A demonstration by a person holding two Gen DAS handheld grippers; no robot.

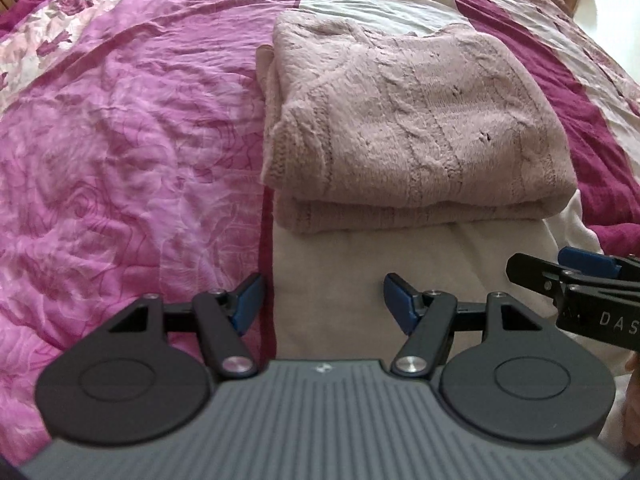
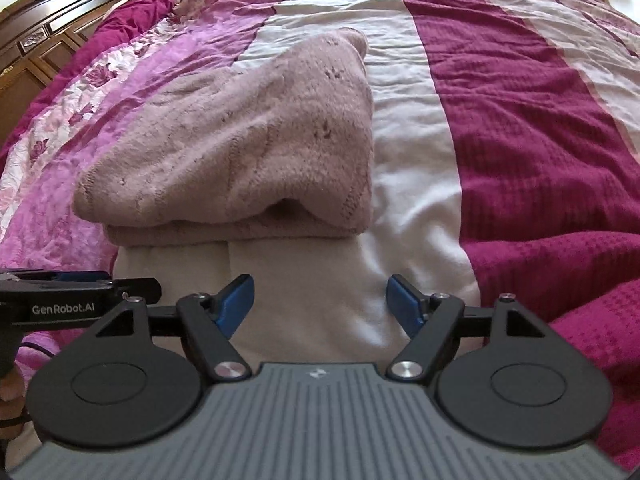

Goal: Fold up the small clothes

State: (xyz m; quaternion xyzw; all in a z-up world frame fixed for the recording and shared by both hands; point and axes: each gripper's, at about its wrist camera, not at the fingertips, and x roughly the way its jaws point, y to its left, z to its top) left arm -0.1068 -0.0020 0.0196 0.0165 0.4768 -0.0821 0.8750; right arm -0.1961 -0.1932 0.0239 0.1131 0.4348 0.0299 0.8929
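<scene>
A pale pink knitted sweater [image 1: 412, 120] lies folded in a thick rectangle on the bed, on the cream stripe of the bedspread; it also shows in the right wrist view [image 2: 240, 152]. My left gripper [image 1: 322, 304] is open and empty, a little in front of the sweater's near edge. My right gripper [image 2: 320, 304] is open and empty, also short of the near edge. The right gripper shows at the right edge of the left wrist view [image 1: 576, 276], and the left gripper at the left edge of the right wrist view [image 2: 92, 284].
The bedspread has pink floral satin [image 1: 120, 140] on the left, a cream stripe [image 2: 416, 168] in the middle and magenta bands [image 2: 520, 140] on the right. A dark wooden headboard [image 2: 52, 28] stands at the far left.
</scene>
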